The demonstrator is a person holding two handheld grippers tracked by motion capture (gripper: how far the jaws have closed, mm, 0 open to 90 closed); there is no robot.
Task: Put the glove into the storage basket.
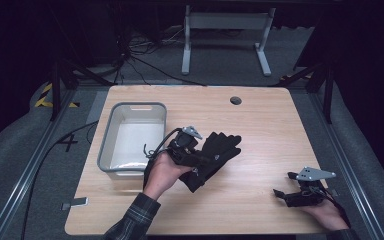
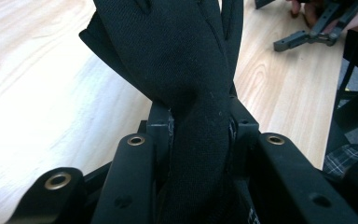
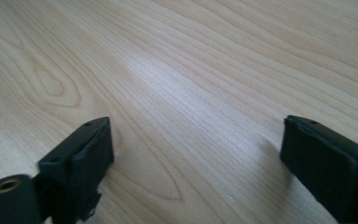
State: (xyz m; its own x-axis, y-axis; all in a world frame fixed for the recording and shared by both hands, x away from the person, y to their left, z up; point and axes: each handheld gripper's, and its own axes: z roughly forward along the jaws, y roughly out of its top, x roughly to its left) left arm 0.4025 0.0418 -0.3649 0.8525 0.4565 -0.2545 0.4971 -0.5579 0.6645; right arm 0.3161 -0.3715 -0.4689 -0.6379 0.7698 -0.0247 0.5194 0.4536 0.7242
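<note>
A black fabric glove (image 1: 219, 151) hangs a little above the middle of the wooden table (image 1: 260, 125), its fingers spread toward the far right. My left gripper (image 1: 196, 159) is shut on the glove's cuff end; in the left gripper view the bunched cloth of the glove (image 2: 186, 70) is squeezed between the two pads (image 2: 161, 128). My right gripper (image 1: 281, 186) rests low near the table's front right corner, held by a hand. Its jaws stand wide apart in the right gripper view, with only bare wood (image 3: 191, 107) between the fingertips (image 3: 91, 149).
A grey plastic bin (image 1: 111, 140) stands at the left of the table, just left of my left hand. A round cable hole (image 1: 235, 100) sits near the far edge. Beyond the table are a white table frame (image 1: 225, 22) and cables on the floor.
</note>
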